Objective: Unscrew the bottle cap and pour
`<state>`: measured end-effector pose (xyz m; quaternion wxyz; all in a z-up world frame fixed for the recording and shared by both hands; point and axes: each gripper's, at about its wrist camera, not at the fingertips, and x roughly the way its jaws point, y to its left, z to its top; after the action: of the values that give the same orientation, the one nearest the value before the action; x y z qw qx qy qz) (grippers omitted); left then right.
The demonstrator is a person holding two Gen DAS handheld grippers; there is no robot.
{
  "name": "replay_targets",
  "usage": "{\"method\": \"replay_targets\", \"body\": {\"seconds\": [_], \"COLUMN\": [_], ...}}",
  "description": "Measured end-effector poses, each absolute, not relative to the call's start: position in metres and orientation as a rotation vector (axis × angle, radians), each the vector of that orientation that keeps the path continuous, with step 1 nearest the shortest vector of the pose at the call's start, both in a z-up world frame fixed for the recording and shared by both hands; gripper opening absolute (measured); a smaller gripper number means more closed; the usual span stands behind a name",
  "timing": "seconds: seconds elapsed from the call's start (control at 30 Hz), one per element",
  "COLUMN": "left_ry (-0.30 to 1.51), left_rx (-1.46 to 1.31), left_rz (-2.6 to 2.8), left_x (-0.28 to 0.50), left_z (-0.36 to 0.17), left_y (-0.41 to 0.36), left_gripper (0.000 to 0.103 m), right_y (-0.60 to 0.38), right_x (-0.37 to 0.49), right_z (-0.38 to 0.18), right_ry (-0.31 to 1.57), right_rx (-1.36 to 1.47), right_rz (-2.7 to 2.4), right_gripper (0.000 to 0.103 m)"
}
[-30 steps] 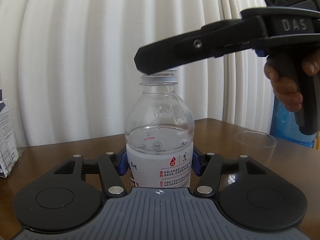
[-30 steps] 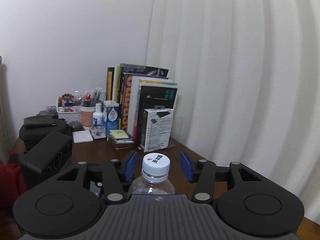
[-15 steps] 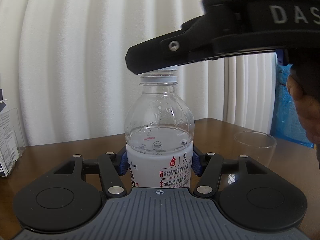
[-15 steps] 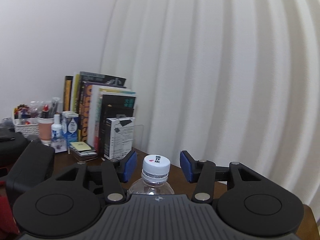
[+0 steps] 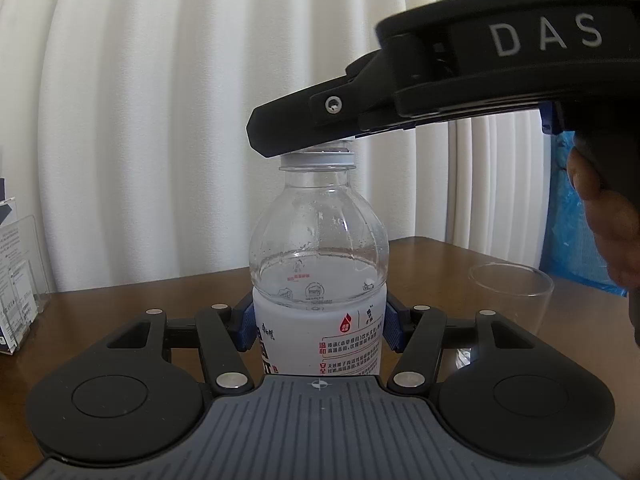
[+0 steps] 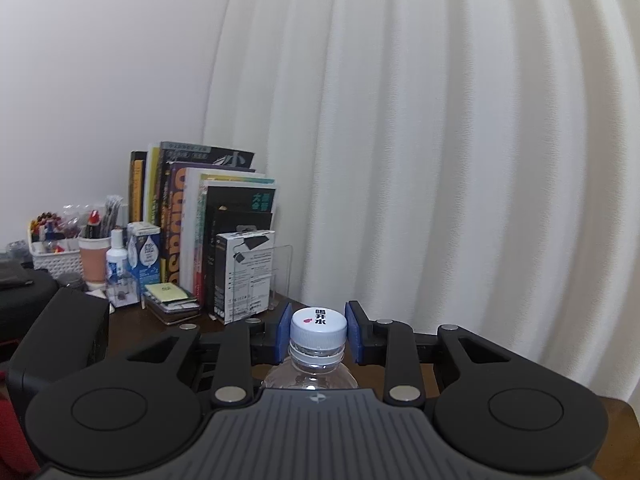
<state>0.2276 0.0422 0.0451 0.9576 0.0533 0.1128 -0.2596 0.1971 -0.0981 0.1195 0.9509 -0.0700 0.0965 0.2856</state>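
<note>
A clear water bottle (image 5: 319, 264) with a white label stands upright on the brown table. My left gripper (image 5: 319, 324) is shut on its body at the label. Its white cap (image 6: 318, 328) sits on the neck. My right gripper (image 6: 318, 330) comes in from the right at cap height, and its blue pads (image 6: 283, 330) press both sides of the cap. In the left wrist view the right gripper (image 5: 304, 128) covers the cap from view. An empty clear glass (image 5: 510, 292) stands on the table to the right of the bottle.
A white curtain hangs behind the table. At the back left stand books (image 6: 208, 224), a white box (image 6: 244, 276), a small bottle, a cup and a basket of pens (image 6: 52, 240). A black case (image 6: 60, 340) lies at the left. A blue bag (image 5: 576, 220) is at the right.
My right gripper has closed from open around the cap to pressing on it, and it has swung round the bottle. The left gripper and the bottle have stayed still.
</note>
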Motion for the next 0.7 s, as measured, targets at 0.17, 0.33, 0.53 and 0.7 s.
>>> {"method": "replay_targets", "body": {"seconds": [0.17, 0.33, 0.53, 0.7], "left_ry": [0.229, 0.228, 0.227, 0.227], "left_rx": [0.108, 0.110, 0.113, 0.112], "left_rz": [-0.528, -0.530, -0.531, -0.531], "left_x": [0.228, 0.229, 0.229, 0.230], "left_z": [0.045, 0.045, 0.045, 0.043], "left_y": [0.043, 0.042, 0.042, 0.042], "left_gripper": [0.058, 0.058, 0.058, 0.058], "right_y": [-0.114, -0.122, -0.120, -0.124], "right_x": [0.211, 0.222, 0.228, 0.235], "right_z": [0.127, 0.133, 0.139, 0.142], "right_ry": [0.234, 0.252, 0.242, 0.240], "right_rx": [-0.143, -0.182, -0.292, -0.331], "right_rz": [0.719, 0.833, 0.920, 0.995], "right_gripper": [0.032, 0.032, 0.032, 0.032]}}
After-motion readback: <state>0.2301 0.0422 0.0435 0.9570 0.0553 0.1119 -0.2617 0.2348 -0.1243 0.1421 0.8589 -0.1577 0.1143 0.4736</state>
